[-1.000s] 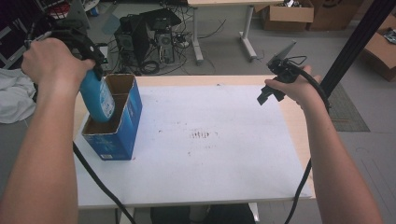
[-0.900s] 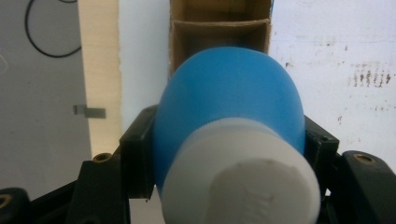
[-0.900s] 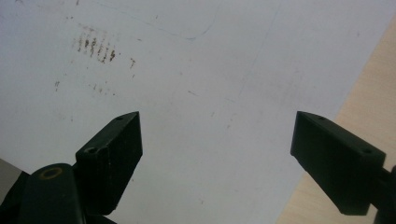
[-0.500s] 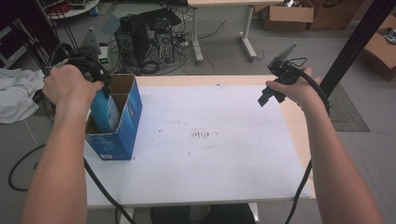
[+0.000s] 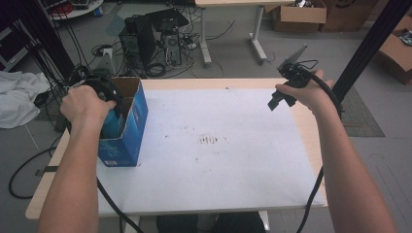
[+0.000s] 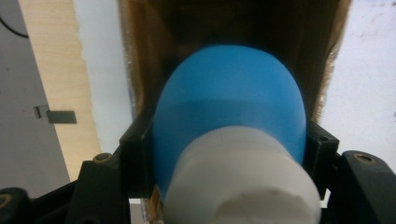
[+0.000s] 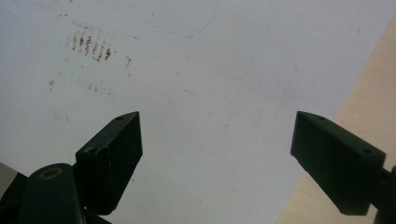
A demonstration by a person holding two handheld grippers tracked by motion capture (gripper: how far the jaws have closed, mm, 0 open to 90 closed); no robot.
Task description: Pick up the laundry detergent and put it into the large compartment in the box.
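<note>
Left tongs (image 6: 229, 154) clamp a blue bottle (image 6: 229, 112) inside the open blue box (image 5: 131, 126) at the desk's (image 5: 252, 82) left edge; right tongs (image 7: 217, 154) hang released above the white sheet (image 5: 218, 165), well apart.

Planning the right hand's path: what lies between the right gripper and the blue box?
Nothing stands between right gripper and blue box in the high view: just the bare white sheet, faintly smudged mid-table.

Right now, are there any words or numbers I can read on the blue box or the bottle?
None can be read.
Blue cardboard box: pale marks low on its side, too blurred to read.
Blue plastic bottle with white cap: no writing on the side that shows.
</note>
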